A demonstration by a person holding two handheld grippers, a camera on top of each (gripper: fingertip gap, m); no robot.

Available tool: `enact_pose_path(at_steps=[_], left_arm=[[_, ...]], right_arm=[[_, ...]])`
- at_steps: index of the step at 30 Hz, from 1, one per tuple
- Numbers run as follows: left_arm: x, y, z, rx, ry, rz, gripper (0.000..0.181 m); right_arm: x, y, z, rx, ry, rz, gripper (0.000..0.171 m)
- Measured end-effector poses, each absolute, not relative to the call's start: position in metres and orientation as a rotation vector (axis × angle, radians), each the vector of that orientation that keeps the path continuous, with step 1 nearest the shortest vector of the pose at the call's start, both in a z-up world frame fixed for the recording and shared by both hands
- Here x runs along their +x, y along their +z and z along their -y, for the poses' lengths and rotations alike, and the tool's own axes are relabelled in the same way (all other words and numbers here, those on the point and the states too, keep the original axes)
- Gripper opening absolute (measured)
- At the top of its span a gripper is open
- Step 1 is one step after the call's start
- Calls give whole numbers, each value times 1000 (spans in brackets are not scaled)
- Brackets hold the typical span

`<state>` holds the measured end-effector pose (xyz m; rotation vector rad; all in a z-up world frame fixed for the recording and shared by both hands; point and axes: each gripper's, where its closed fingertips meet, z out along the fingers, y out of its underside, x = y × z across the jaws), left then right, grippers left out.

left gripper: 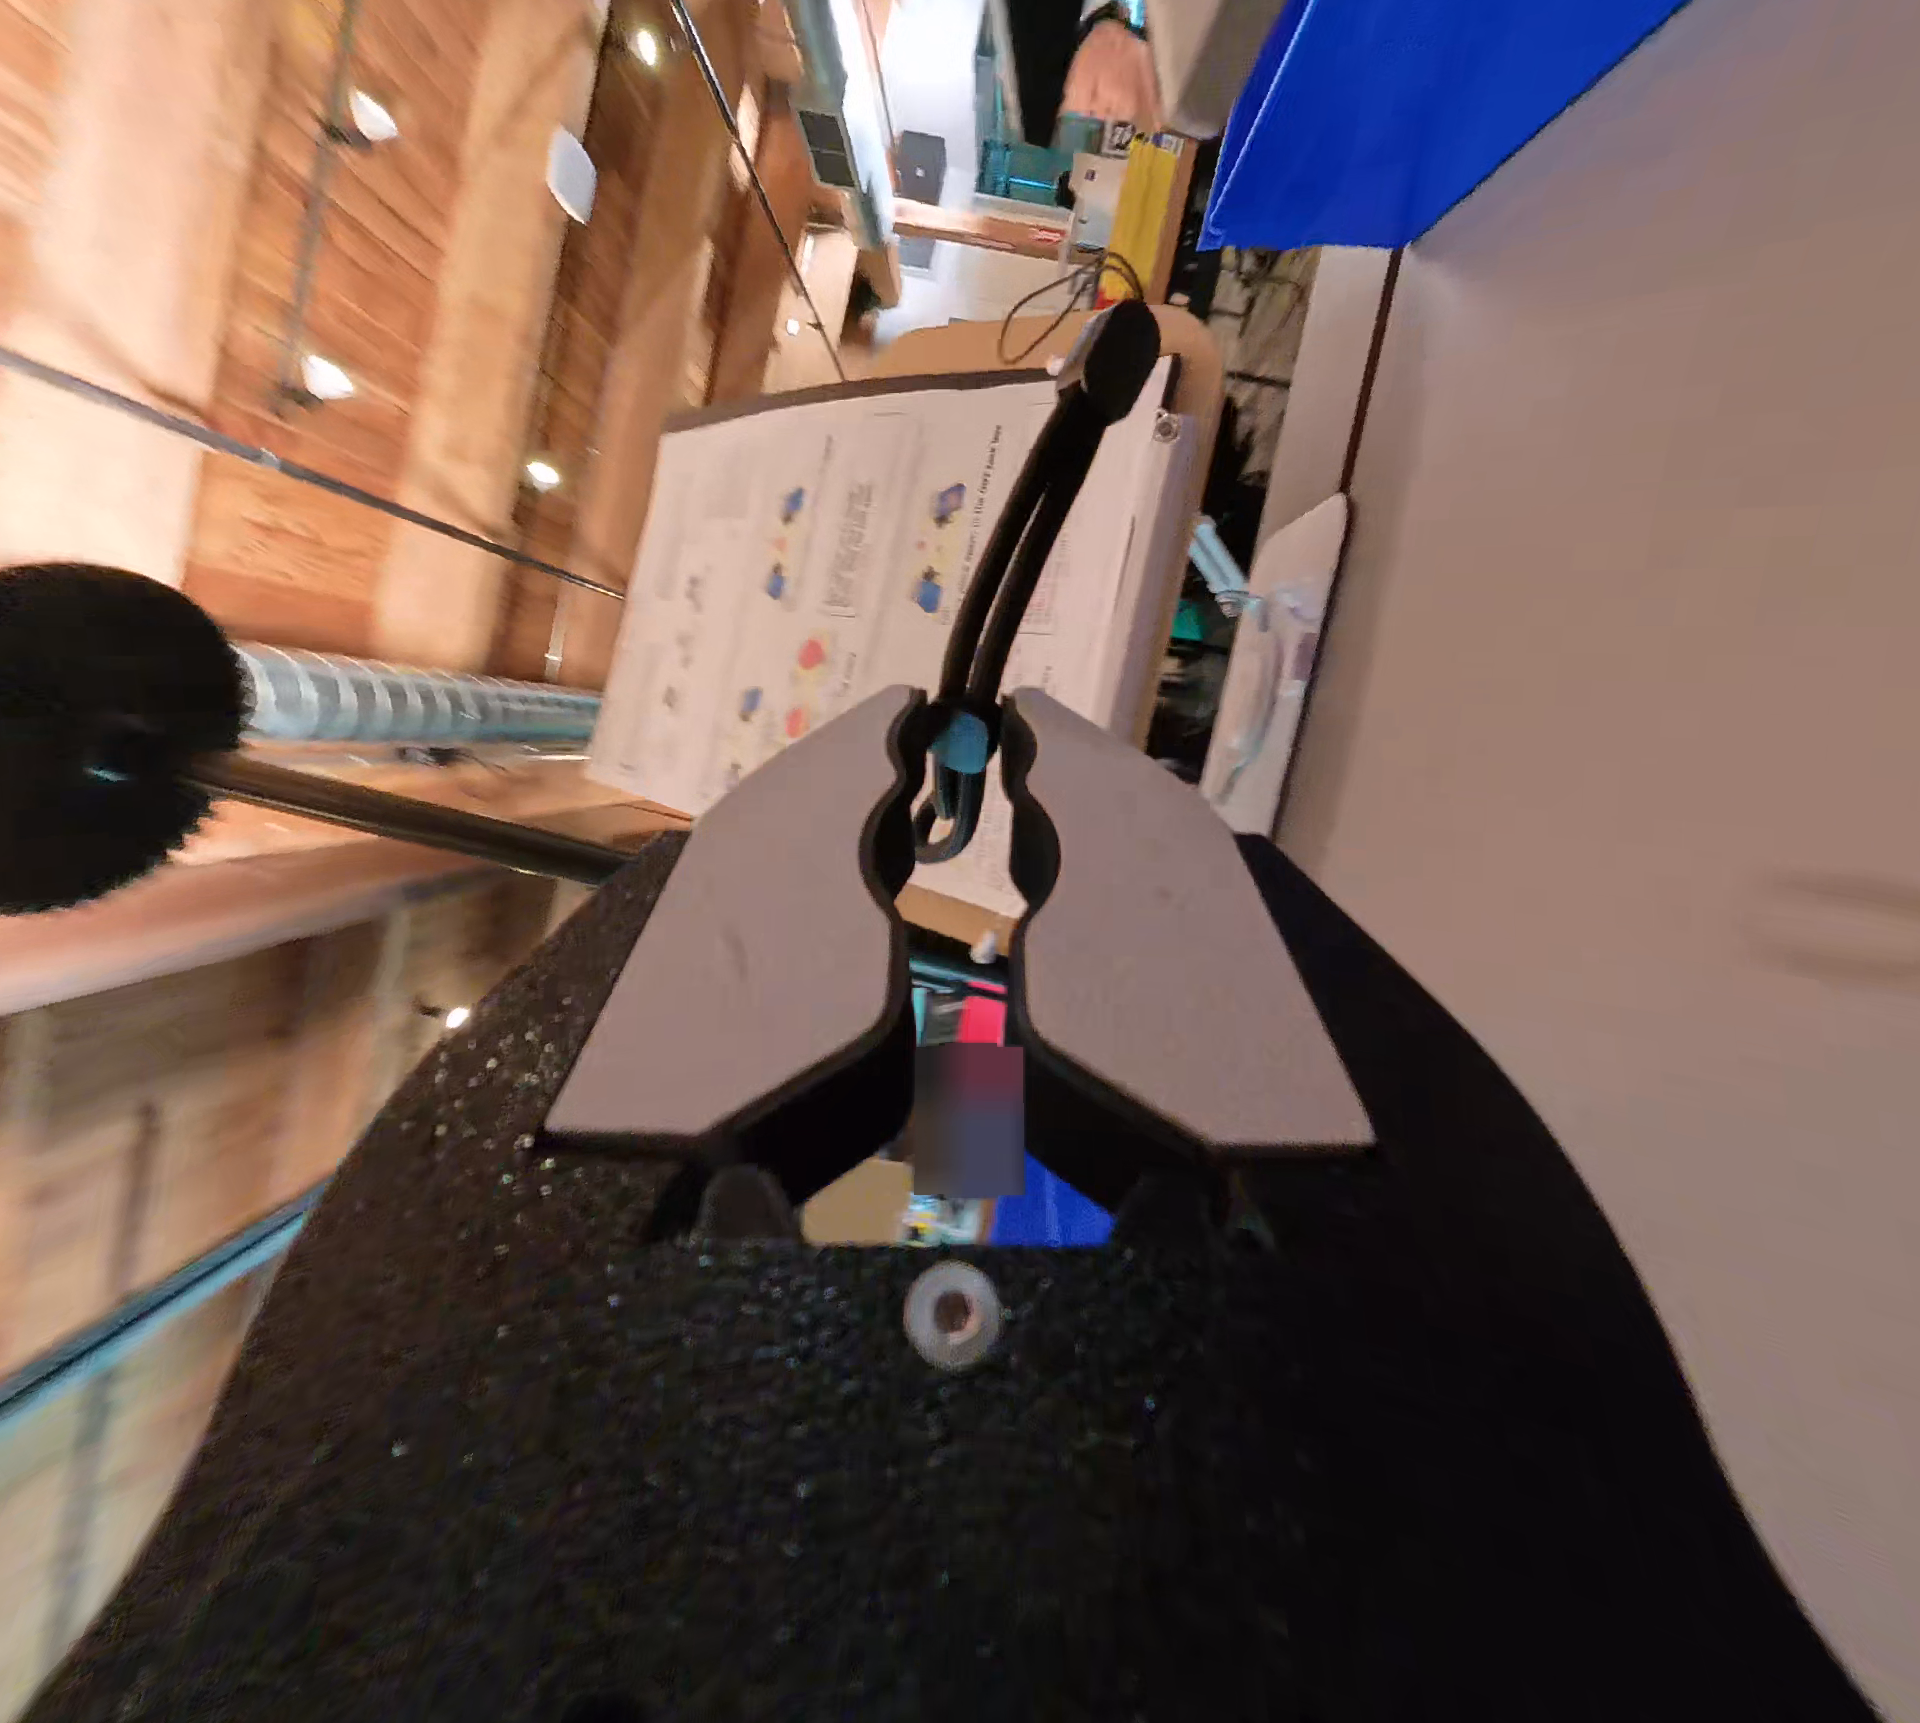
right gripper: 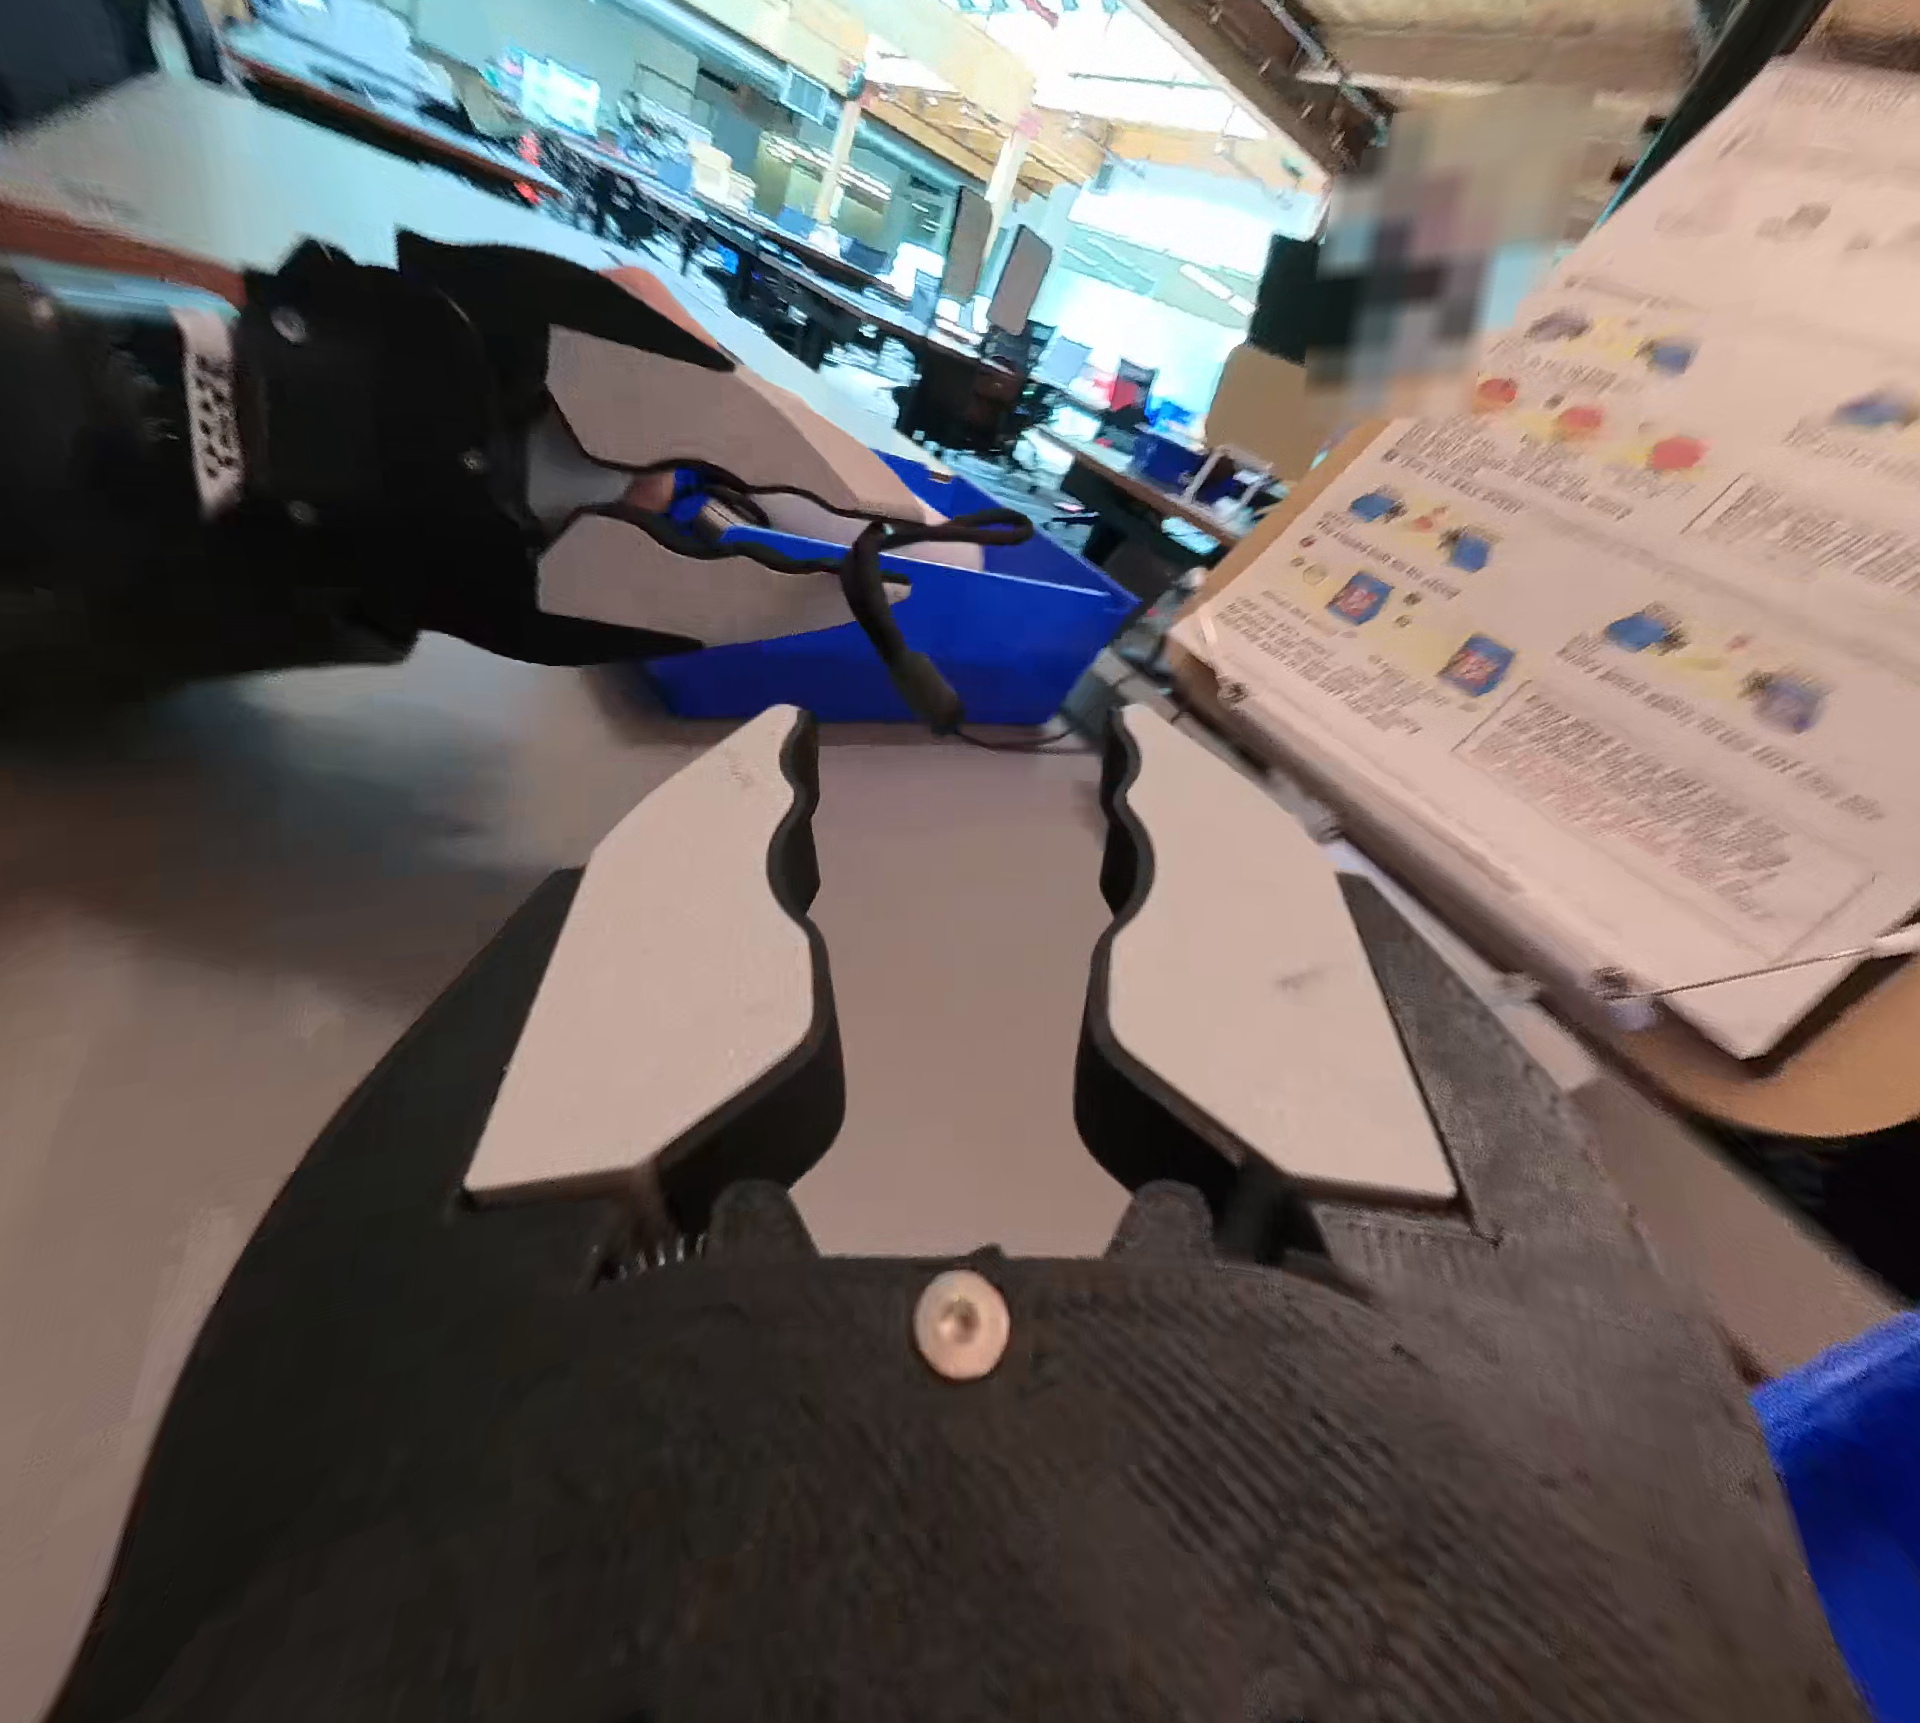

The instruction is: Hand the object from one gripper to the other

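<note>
Handover, approach phase. The counter [right gripper: 208, 842] is spreading grey beneath both tools in the right wrist view, carrying a blue bin [right gripper: 997, 634] toward 12 o'clock and an instruction board [right gripper: 1558, 634] covered in printed sheets, leaning at 2 o'clock. The left tongs [right gripper: 873, 561] are entering that view from 9 o'clock, lying roughly level with their tips pointing toward 3 o'clock. In the left wrist view the left tongs [left gripper: 961, 728] are sitting clamped together on the task's thing, a thin black cord with a small blue bead [left gripper: 964, 731] pinched right at the tips. From the pinch, the doubled black cord [left gripper: 1013, 551] is arching away toward 1 o'clock and ending in a rounded black tip.

The right tongs [right gripper: 956, 738] are standing well apart and holding nothing, the bare counter showing between the two fingers. The free end of the black cord [right gripper: 899, 655] is drooping from the left tongs, its long axis running steeply from 11 o'clock down to 5 o'clock, and its lower tip is hanging just beyond the right tongs' mouth at 12 o'clock, slightly toward the left finger. The right tongs are therefore the nearer free receiver; judged from this layout, a short advance forward, followed by closing across the hanging length, would be completing the transfer.
</note>
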<state>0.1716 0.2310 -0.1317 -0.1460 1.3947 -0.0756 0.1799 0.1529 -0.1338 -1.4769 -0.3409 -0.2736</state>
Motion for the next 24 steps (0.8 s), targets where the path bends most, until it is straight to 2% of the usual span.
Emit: enact_pose_path(at_steps=[3,6,9,13,16,20,22,24], left_arm=[[171,-130,-223,-26,41,-1360,12],[172,-133,-209,40,57,-1342,13],[174,-136,-203,37,28,-1356,12],[173,-136,-200,26,-14,-1356,13],[175,-141,-196,8,-79,-1390,13],[178,-153,-185,-116,-370,-1502,43],[174,-147,-178,-213,-613,-1532,49],[168,-139,-170,-313,-904,-1571,47]], right_arm=[[181,-133,-151,-1457,-513,449,49],[174,-146,-157,-1496,-629,570,36],[177,-160,-162,-1560,-748,638,9],[184,-168,-165,-1615,-800,637,7],[201,-154,-160,-1564,-1006,599,7],[224,-138,-147,-1473,-1305,562,7],[229,-130,-141,-1427,-1373,536,7],[226,-123,-138,-1372,-1394,552,7]])
